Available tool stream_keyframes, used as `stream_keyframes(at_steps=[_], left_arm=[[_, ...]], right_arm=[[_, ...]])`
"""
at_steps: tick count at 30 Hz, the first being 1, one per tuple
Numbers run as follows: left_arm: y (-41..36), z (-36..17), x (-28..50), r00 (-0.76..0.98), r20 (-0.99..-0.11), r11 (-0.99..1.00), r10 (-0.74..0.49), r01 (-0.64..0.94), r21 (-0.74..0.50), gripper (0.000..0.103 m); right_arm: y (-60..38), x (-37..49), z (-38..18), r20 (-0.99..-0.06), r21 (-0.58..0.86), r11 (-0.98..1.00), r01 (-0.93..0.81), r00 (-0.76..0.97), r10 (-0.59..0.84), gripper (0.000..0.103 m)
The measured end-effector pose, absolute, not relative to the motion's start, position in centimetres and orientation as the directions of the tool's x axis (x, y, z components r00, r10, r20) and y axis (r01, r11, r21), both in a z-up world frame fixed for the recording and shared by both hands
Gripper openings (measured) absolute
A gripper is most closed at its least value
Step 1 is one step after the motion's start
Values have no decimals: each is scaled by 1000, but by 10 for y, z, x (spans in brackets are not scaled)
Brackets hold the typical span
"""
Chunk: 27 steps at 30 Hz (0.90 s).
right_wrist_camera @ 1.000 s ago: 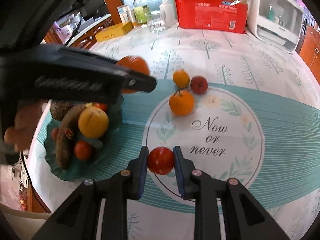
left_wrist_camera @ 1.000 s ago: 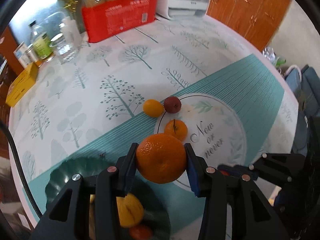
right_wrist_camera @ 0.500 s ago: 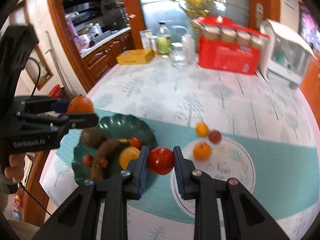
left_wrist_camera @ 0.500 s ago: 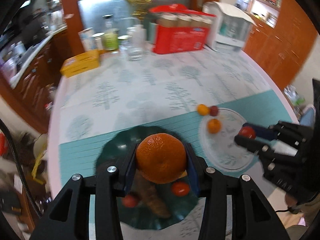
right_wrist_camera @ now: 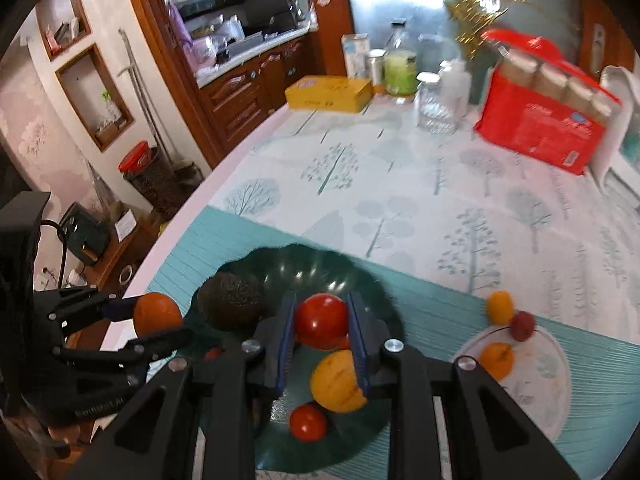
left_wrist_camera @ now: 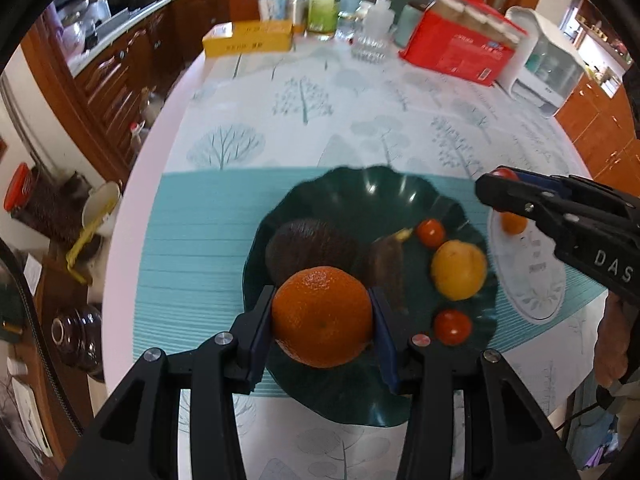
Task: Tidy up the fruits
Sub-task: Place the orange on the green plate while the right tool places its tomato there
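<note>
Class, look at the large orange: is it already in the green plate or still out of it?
Out. The orange is clamped between the left tool's fingers, above the green plate.

I see even daylight, glare streaks on the dark green plate, slight motion blur, and heavy fisheye bending with black corners.

Black hand-held gripper, blue finger pads, silver screws.
</note>
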<state>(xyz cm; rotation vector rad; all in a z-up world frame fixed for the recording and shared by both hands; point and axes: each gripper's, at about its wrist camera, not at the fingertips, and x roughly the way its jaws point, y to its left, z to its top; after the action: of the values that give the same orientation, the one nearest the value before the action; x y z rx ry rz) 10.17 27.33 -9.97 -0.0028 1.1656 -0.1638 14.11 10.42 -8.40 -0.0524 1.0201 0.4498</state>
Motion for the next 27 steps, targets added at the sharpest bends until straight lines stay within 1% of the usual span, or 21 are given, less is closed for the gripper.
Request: stream_keyframes(at_steps=[8, 18, 24, 27], left_arm=[[268, -127, 106, 341, -925, 984, -165, 124, -130, 43], [262, -137, 111, 317, -932, 980, -177, 142, -138, 44], [255, -141, 110, 301, -938, 979, -173, 157, -131, 45], [253, -139, 108, 302, -938, 979, -173, 161, -128, 48]], right_arm=[[130, 136, -120, -873, 139, 896, -422, 375, 312, 25], [135, 133, -128, -884, 91, 898, -431, 380, 272, 26], [134, 130, -129, -883, 88, 894, -438, 381, 274, 26], [134, 128, -130, -885, 93, 894, -438, 374, 276, 27]])
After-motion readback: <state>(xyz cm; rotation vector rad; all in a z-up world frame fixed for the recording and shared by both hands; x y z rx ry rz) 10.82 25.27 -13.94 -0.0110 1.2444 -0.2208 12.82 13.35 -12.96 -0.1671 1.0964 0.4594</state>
